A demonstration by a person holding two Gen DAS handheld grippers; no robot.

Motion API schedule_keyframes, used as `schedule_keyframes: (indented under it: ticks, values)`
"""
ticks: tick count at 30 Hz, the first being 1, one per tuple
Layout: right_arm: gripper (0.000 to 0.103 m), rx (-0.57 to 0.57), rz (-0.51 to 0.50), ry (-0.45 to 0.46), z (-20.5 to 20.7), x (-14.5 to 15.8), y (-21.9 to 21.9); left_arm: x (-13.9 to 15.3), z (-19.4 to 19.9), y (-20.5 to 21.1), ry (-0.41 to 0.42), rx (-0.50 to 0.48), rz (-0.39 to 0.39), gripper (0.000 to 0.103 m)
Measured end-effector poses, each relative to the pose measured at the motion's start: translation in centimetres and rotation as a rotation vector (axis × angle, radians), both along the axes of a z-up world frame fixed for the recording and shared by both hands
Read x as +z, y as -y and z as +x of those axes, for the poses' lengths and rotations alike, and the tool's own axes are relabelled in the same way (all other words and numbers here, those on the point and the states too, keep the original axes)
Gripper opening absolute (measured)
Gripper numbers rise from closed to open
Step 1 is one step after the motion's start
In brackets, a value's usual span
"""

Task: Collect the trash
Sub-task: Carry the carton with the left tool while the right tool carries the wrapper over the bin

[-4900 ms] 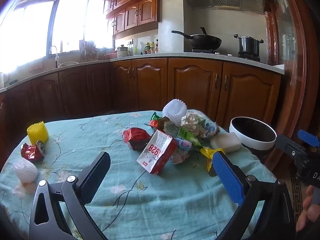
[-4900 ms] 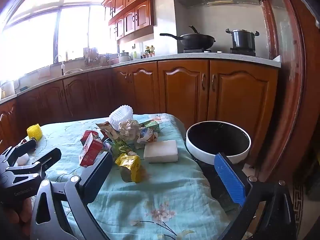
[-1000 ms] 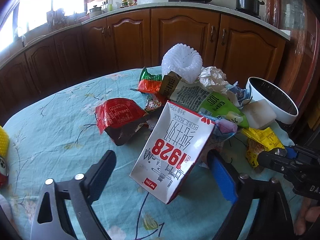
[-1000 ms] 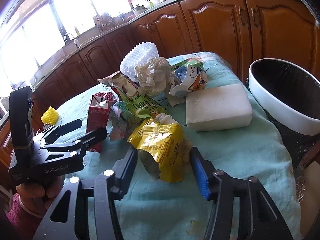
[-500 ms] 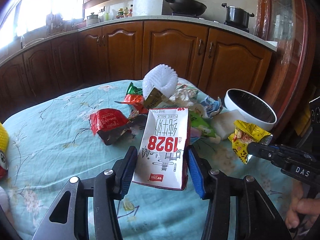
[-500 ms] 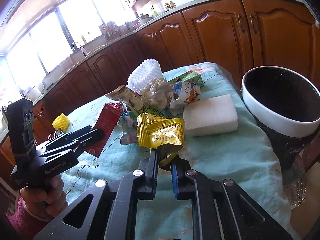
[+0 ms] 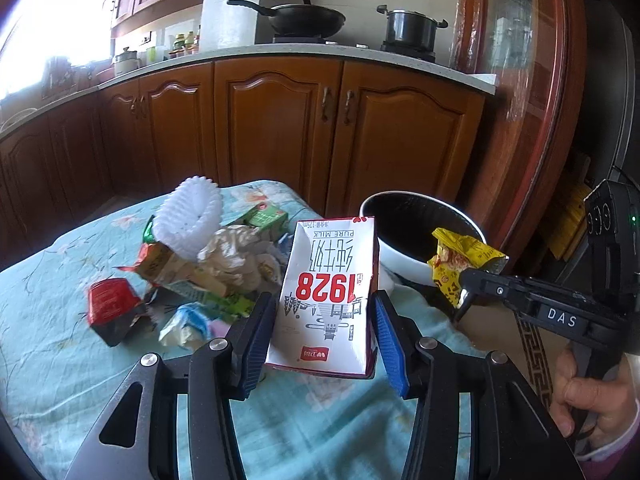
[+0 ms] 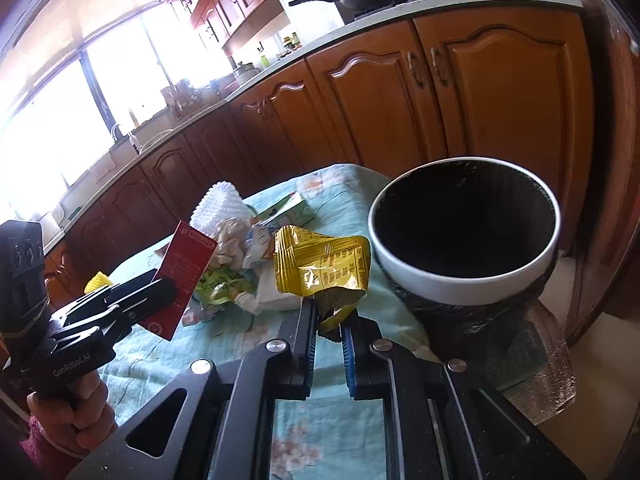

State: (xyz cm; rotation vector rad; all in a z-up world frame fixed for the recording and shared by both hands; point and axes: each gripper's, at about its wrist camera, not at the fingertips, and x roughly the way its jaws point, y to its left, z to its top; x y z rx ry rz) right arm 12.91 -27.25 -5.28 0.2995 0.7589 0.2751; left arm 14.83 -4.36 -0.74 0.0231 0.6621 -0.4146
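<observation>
A: What is the left tool (image 7: 324,320) gripping?

B: It is pinching a milk carton (image 7: 330,296) between its blue pads, lifted off the desk (image 7: 60,360) and held near the bin (image 7: 404,264). The carton is showing "1928" in red and "PURE MILK" upside down, with "125ml" small at the top edge and a small red logo at the bottom. A second ago the pads were spread either side of it and it was leaning in the pile.

A: And the right tool (image 8: 329,320)?

B: It is pressed together on the lower edge of a yellow wrapper (image 8: 322,268), just beside the bin's (image 8: 460,280) white rim. The wrapper's print is too small to read. A second ago that wrapper was lying on the desk between open fingers, farther from the bin.

A: Any writing on the tools themselves?

B: From the left camera the right tool's (image 7: 466,286) body is reading "DAS". From the right camera the left tool's (image 8: 164,286) body is reading "GenRobot.AI", and the carton's (image 8: 184,276) red side is facing that lens.

A: What is staying behind the bin?

B: The pile: a white foam net (image 7: 188,220), crumpled paper (image 7: 236,252), a green box (image 7: 266,218) and a red wrapper (image 7: 112,308), all on the desk on the far side from the bin. The red wrapper is sitting where it was a second ago.
</observation>
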Motion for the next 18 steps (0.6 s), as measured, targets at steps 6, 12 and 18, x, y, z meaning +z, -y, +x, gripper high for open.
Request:
schedule_keyframes:
  ticks: [6,12,18]
  values:
    - [0.011,-0.070,-0.018,-0.001,1.7,0.4,4.2,-0.3,3.1,3.7,-0.024,-0.059,0.025,0.048]
    - [0.011,-0.104,-0.033,-0.009,3.9,0.6,6.5,-0.4,7.0,6.8,-0.058,-0.089,0.047,0.047]
    - [0.011,-0.107,-0.034,-0.052,6.1,-0.4,8.1,-0.8,11.4,10.3,-0.091,-0.109,0.083,0.047]
